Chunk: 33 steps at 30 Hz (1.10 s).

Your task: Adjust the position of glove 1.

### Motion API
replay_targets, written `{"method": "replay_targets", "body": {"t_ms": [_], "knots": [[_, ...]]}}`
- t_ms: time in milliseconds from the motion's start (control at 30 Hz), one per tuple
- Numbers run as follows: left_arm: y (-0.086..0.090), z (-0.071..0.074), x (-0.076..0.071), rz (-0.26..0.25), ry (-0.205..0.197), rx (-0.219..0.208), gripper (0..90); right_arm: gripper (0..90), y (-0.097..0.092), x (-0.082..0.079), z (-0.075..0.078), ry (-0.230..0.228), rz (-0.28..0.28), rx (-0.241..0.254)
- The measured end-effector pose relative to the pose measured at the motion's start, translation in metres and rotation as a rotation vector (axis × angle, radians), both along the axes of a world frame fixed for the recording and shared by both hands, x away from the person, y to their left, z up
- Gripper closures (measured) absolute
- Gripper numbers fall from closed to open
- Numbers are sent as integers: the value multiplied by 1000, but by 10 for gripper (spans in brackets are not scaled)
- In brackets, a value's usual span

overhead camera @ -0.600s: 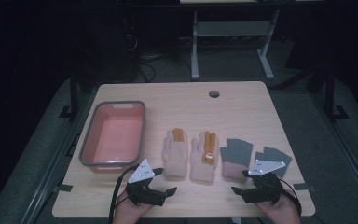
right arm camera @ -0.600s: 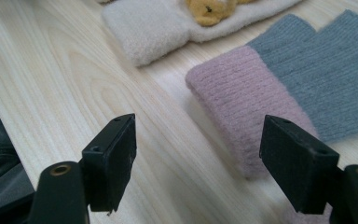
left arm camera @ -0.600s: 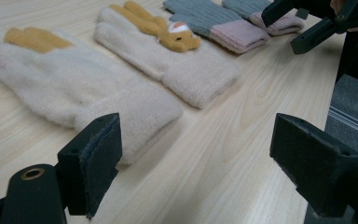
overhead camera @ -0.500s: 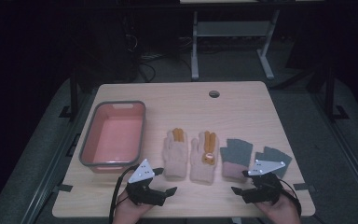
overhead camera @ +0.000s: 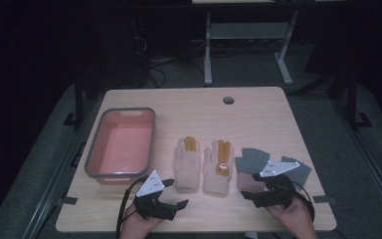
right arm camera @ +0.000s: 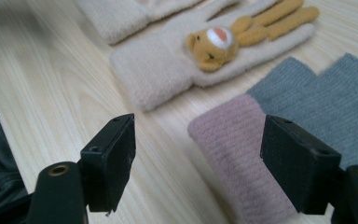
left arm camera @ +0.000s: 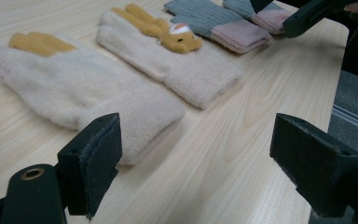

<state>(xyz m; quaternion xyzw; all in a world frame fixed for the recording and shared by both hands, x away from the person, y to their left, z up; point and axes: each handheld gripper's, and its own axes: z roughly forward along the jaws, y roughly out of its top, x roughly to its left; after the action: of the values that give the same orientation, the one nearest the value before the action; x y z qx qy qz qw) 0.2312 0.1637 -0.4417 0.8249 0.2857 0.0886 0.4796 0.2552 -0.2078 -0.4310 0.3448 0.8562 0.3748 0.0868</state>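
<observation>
Near the surface's front edge, no change was noted; both grippers' fingers [left arm camera: 93, 168] [right arm camera: 112, 161] were held apart, gloves [overhead camera: 187, 164] ungrasped.

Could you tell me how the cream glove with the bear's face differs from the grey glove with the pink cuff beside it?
The fluffy cream fleece glove bears a small orange bear face and orange fingers; the ribbed grey knit glove with the pink cuff is plain. The cream glove is one colour through to its cuff, while the grey glove's cuff is a different colour, pink. The cream glove looks thicker and fuzzier, the grey glove flatter. Both lie flat on the light wooden table, cuffs towards the person.
</observation>
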Motion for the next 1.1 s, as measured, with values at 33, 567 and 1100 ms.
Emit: {"method": "replay_targets", "body": {"t_ms": [33, 567, 1100], "knots": [[0, 0, 0, 1, 0, -1, 168, 263, 1, 1, 1, 2, -3, 5], [1, 2, -1, 8, -12, -26, 168, 263, 19, 21, 44, 38, 69, -46], [3, 5, 0, -2, -20, -27, 168, 266, 57, 56, 58, 58, 125, -116]]}}
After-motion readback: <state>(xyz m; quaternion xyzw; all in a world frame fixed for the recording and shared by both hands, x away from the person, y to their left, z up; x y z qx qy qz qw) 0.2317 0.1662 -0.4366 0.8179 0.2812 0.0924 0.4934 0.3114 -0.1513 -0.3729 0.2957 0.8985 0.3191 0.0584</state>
